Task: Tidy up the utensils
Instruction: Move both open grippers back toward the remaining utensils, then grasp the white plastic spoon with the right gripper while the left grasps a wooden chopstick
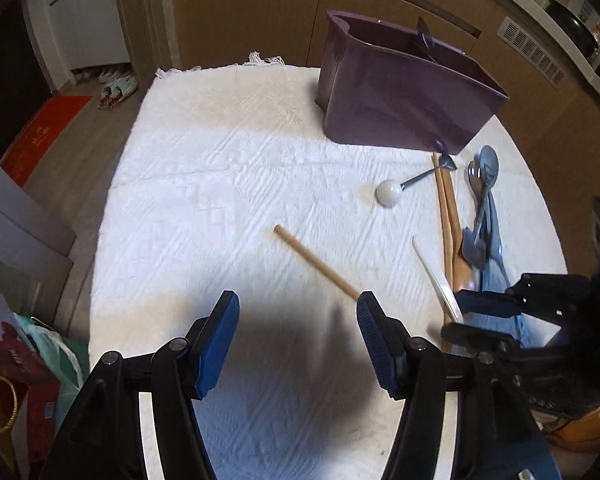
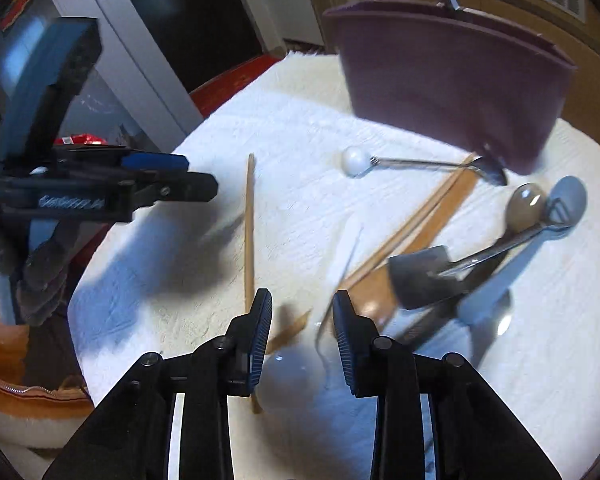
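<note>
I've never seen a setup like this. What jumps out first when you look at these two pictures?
A tall purple utensil holder stands at the far side of a table under a white cloth. In front of it lies a loose jumble of utensils: a spoon with a white ball handle, wooden chopsticks and grey spoons. Both blue-padded grippers, left and right, hang open over the cloth.

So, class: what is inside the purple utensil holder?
One dark utensil handle sticks up above the rim of the purple utensil holder. The holder's walls hide everything lower down, so whether other utensils are inside cannot be seen.
</note>
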